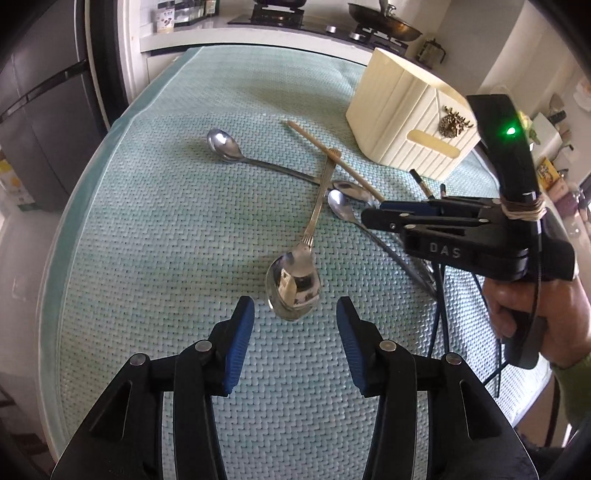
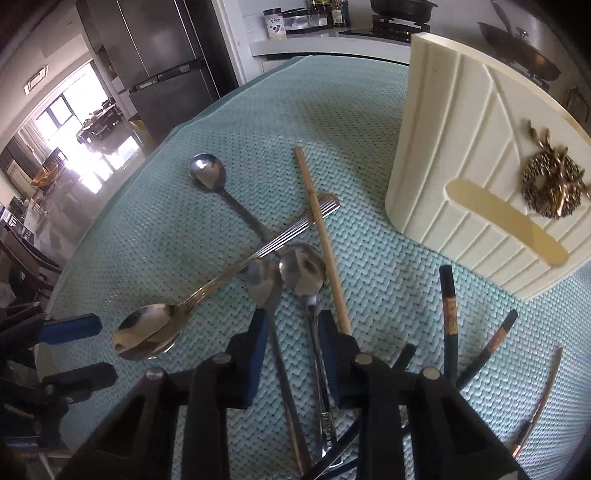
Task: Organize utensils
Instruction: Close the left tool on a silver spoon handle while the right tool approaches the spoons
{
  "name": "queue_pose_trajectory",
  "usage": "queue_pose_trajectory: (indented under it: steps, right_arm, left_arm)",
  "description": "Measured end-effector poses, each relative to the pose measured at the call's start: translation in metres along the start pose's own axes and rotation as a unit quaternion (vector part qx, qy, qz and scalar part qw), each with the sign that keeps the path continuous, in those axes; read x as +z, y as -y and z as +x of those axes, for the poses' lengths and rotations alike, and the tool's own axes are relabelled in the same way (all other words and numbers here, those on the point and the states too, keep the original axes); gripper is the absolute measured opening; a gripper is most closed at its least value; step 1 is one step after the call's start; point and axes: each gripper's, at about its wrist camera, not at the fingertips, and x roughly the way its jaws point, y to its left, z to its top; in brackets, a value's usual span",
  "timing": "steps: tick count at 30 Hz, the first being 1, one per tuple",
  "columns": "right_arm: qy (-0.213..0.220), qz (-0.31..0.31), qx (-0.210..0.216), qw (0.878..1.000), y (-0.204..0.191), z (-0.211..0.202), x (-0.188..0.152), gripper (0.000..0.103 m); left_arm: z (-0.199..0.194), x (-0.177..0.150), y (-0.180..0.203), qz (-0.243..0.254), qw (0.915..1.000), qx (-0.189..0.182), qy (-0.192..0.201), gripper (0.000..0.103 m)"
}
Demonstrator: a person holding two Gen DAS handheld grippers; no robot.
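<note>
The cream utensil holder (image 2: 476,177) stands at the far right of the green mat (image 1: 166,236), with spoons and chopsticks scattered just before it. The left gripper (image 1: 295,325) hangs released over the large spoon (image 1: 293,284); the right gripper (image 2: 293,354) straddles two spoon handles (image 2: 317,354), pads not visibly pressing

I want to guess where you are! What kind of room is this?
Most likely a home kitchen: a gas stove with a pan on it, a big steel fridge, and spoons scattered on the table mat.
</note>
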Motion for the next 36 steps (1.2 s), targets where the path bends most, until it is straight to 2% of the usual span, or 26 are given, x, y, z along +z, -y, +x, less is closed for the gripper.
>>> queue_pose_trajectory:
  steps: [2,4,8,11,14,17,20,23,25,30,31,36]
  right_arm:
    - [-0.009,-0.004,-0.005,1.000,-0.001,0.010,0.004,0.026]
    - [-0.005,-0.023,-0.026,0.999,-0.005,0.015,0.009,0.008]
    - [-0.010,-0.026,-0.019,0.999,-0.004,0.017,0.009,0.007]
    - [-0.003,-0.012,-0.013,1.000,-0.002,0.011,0.006,0.007]
    - [0.010,0.003,0.000,1.000,0.003,0.001,0.002,0.007]
    - [0.017,0.020,0.017,0.999,0.008,-0.004,-0.001,0.007]
    - [0.020,0.044,0.049,0.998,0.015,-0.008,-0.004,0.007]
    - [0.031,0.069,0.076,0.994,0.023,-0.013,-0.006,0.007]
    - [0.042,0.080,0.087,0.992,0.027,-0.018,-0.008,0.007]
    - [0.068,0.097,0.098,0.988,0.035,-0.036,-0.016,0.007]
    - [0.072,0.099,0.098,0.988,0.033,-0.037,-0.008,0.007]
    - [0.095,0.097,0.093,0.986,0.028,-0.052,-0.010,0.007]
  left_arm:
    - [0.003,0.010,0.003,0.009,0.9999,0.007,0.004,0.048]
    - [0.008,0.020,0.007,0.023,0.9996,0.017,0.002,0.048]
    - [0.039,0.039,0.015,0.058,0.9977,0.021,-0.028,0.047]
    - [0.066,0.048,0.021,0.084,0.9942,0.038,-0.056,0.047]
    - [0.077,0.056,0.024,0.098,0.9922,0.051,-0.058,0.039]
    - [0.082,0.065,0.027,0.106,0.9908,0.050,-0.068,0.023]
    - [0.087,0.067,0.039,0.136,0.9865,0.059,-0.070,0.007]
    - [0.087,0.063,0.050,0.157,0.9838,0.053,-0.069,0.005]
    - [0.083,0.061,0.046,0.138,0.9877,0.032,-0.067,0.004]
    - [0.060,0.055,0.018,0.061,0.9974,-0.021,-0.033,0.004]
    - [0.055,0.054,0.014,0.047,0.9980,-0.032,-0.027,0.004]
    - [0.028,0.049,-0.005,-0.008,0.9978,-0.064,0.011,0.004]
